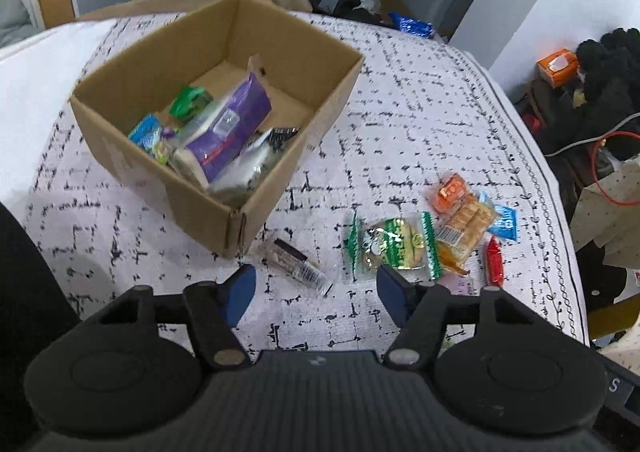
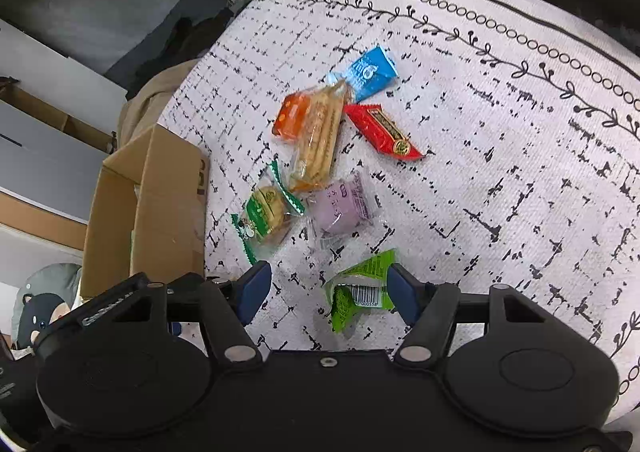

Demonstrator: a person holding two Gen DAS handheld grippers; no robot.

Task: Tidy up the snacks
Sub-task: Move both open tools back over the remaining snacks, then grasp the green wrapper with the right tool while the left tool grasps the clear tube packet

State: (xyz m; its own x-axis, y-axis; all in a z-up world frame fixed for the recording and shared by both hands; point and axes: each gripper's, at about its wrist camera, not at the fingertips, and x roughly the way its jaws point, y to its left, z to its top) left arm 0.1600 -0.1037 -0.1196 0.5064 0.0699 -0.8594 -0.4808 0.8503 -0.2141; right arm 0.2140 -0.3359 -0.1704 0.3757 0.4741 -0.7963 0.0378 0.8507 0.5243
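Note:
A cardboard box [image 1: 192, 188] sits on the patterned cloth and holds several snack packs, among them a purple one [image 1: 236, 124]. My left gripper [image 1: 316, 279] is open just above a small dark bar in clear wrap [image 1: 298, 263], which lies between the fingers untouched. A green-edged cookie pack [image 1: 390, 244] lies beside its right fingertip. My right gripper [image 2: 328, 279] is open over a bright green packet [image 2: 360, 288] lying by its right finger. Beyond it lie a purple cake pack [image 2: 340, 204], a cracker pack [image 2: 320, 136] and a red bar [image 2: 384, 130].
An orange pack [image 2: 292, 116] and a blue pack [image 2: 370, 72] lie at the far end of the snack pile. The box [image 2: 160, 204] stands left of the right gripper. The cloth's bordered edge [image 2: 520, 40] runs behind; clutter and an orange cable [image 1: 600, 172] lie past the table.

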